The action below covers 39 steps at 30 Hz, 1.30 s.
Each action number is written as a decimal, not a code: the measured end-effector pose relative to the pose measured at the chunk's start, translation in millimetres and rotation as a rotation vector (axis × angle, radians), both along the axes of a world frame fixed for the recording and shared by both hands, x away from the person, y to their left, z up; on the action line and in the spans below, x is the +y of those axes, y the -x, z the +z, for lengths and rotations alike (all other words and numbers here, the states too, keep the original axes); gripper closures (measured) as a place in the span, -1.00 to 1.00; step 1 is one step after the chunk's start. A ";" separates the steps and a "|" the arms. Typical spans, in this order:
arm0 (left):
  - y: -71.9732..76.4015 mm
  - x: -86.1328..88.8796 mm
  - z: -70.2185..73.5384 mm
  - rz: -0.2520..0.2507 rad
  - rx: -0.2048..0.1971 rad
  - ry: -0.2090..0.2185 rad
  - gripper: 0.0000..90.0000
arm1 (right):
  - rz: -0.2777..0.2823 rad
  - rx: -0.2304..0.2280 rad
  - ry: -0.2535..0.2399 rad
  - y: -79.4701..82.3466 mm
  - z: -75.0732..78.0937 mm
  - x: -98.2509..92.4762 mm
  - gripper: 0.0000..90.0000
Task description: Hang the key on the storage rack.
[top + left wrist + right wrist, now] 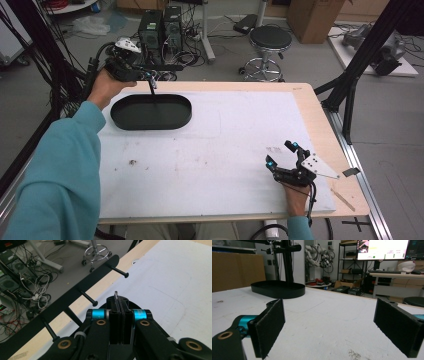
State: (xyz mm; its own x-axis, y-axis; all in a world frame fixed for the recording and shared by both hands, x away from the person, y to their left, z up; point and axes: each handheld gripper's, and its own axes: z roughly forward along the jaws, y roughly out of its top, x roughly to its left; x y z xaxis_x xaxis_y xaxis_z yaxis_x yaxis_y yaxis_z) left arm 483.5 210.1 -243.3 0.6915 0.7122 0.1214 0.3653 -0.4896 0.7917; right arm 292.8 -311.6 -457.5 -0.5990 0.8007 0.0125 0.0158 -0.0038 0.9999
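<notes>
You will find nothing legible here. The bright computer monitor [382, 249] on the far right shelf in your right gripper view carries lines of writing, but they are too small and blurred for you to read.

Matt black tray [151, 112], wooden table [320, 125]

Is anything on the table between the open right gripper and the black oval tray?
Nothing visible does. The right gripper sits open near the table's right front, and the white sheet between it and the tray is bare except for faint marks. The left gripper is shut over the tray's far side.
</notes>
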 end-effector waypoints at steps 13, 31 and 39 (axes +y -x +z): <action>-18.8 -1.1 -8.3 -0.024 0.040 -0.045 0.96 | 0.000 0.000 -0.002 0.0 0.0 -0.1 -0.79; -30.3 3.8 -16.6 -0.005 0.047 -0.049 0.96 | 0.002 0.006 -0.005 0.1 0.0 -0.3 -0.79; -34.2 4.3 -20.3 0.007 0.057 -0.059 0.96 | 0.002 0.002 -0.003 0.0 -0.1 -0.2 -0.79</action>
State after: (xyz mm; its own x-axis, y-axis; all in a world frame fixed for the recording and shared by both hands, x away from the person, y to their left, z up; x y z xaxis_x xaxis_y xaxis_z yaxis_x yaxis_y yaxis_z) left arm 517.7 214.4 -263.6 0.6936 0.7097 0.1237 0.4126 -0.5321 0.7393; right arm 292.8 -311.8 -457.6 -0.6005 0.7995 0.0167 0.0182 -0.0072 0.9998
